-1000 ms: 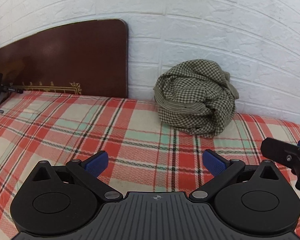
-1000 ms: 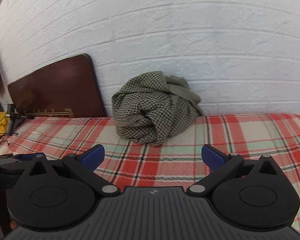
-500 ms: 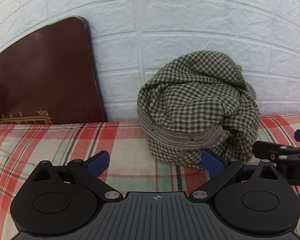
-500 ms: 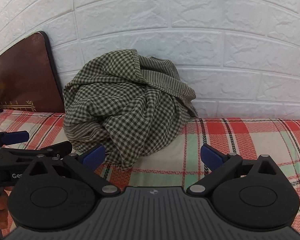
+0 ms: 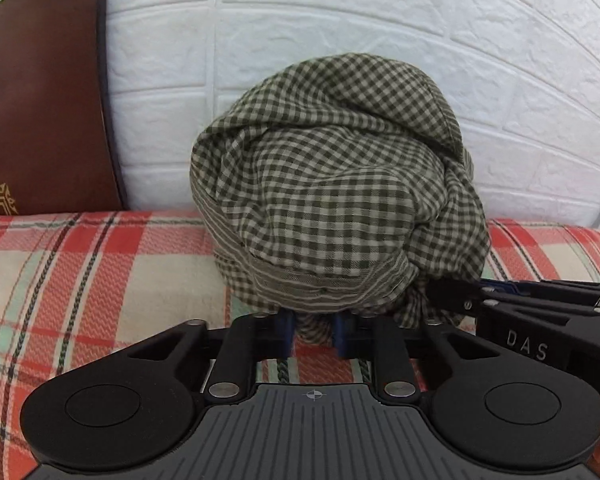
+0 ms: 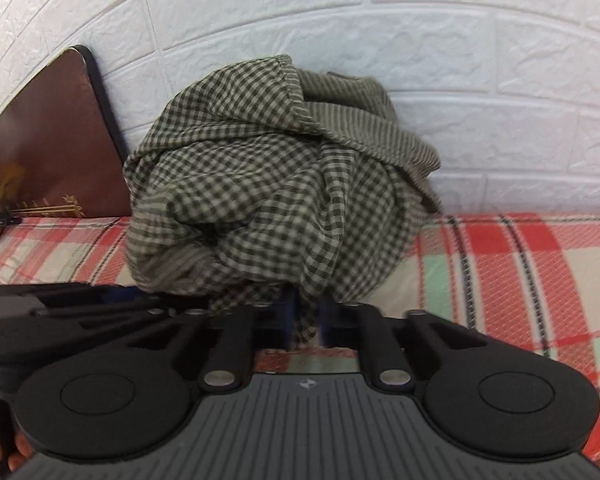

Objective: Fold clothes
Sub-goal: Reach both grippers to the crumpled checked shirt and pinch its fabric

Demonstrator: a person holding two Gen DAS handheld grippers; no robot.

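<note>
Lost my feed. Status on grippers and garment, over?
Left gripper and right gripper both shut on checked garment, bunched on plaid sheet. Nothing blocking.

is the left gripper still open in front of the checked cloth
No, the left gripper has closed, its blue fingers pinching the bottom edge of the checked cloth.

- Both views bright, even, diffuse light; source direction cannot be told.
- White brick wall (image 5: 340, 12) near overexposed in left wrist view, relief faint; no hard glare.
- Soft shadow under checked garment (image 5: 332, 184) on plaid bedspread (image 5: 80, 272).
- Fisheye distortion strong: brick courses bow, dark vignette at the corners.
- Left wrist view sharp throughout.
- Right wrist view softer: motion blur on bedspread (image 6: 520, 280) at right and at the garment's (image 6: 268, 200) lower edge.
- Black body of the right hand-held gripper (image 6: 306, 330) shows little detail.
</note>
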